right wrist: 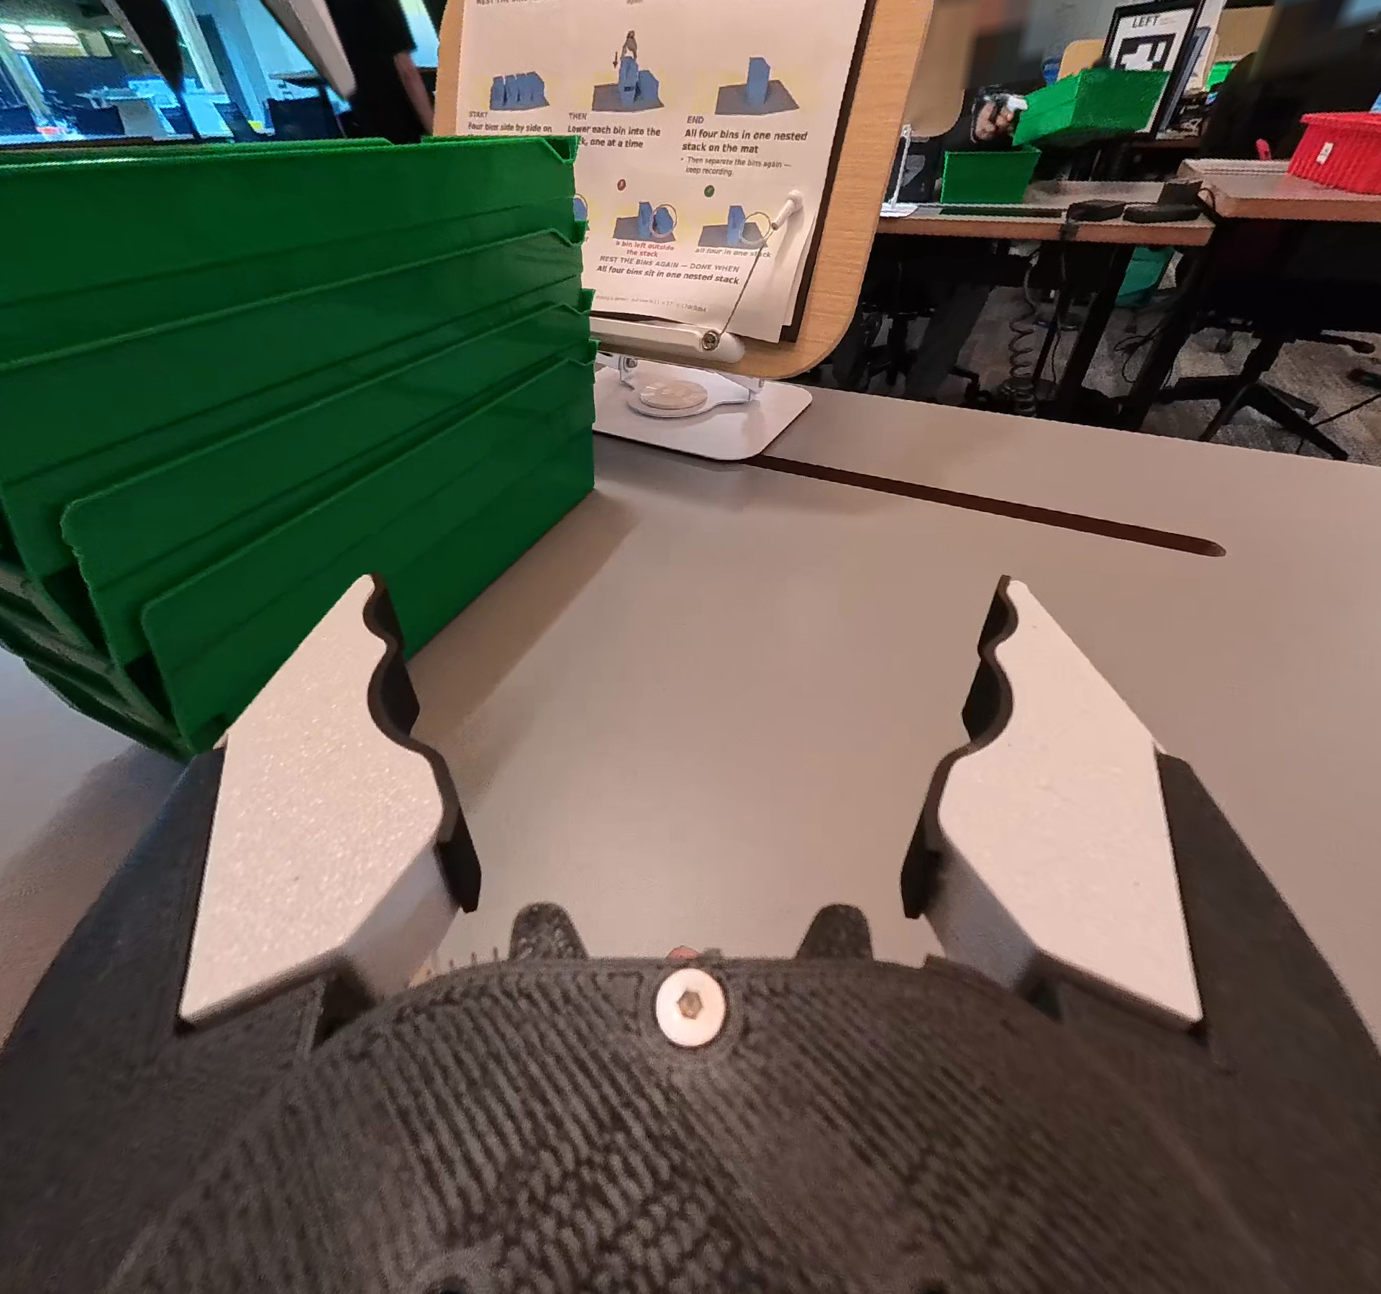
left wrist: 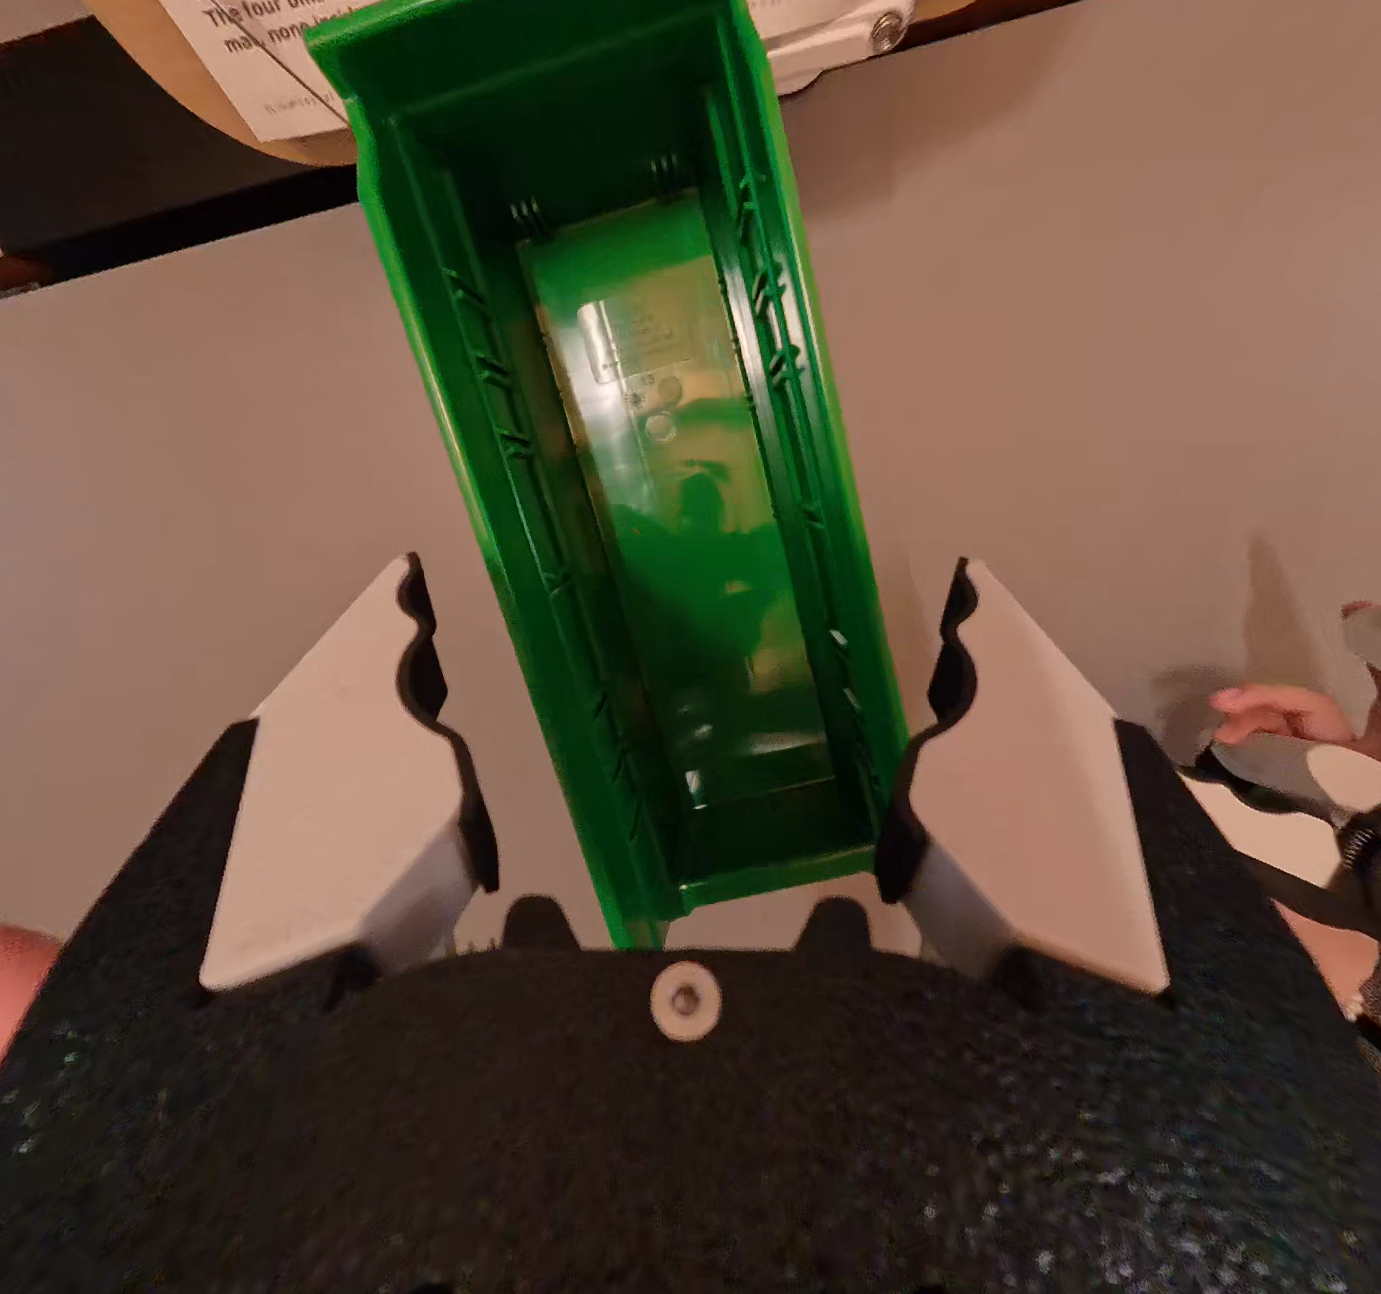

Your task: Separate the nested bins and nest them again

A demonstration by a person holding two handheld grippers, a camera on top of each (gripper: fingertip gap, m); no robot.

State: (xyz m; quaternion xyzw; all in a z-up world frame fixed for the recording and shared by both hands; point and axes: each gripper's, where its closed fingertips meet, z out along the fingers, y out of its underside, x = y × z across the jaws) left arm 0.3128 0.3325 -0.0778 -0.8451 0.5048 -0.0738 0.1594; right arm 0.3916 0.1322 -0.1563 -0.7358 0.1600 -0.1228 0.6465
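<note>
Beside the green bins (right wrist: pixel 299 376), cut off leftward, both hand-held grippers gape apart, empty.

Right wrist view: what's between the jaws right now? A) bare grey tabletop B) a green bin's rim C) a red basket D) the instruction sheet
A: the right gripper is open with only grey tabletop between its jaws; the green bins stand as a nested stack to its left, outside the gap.
</note>
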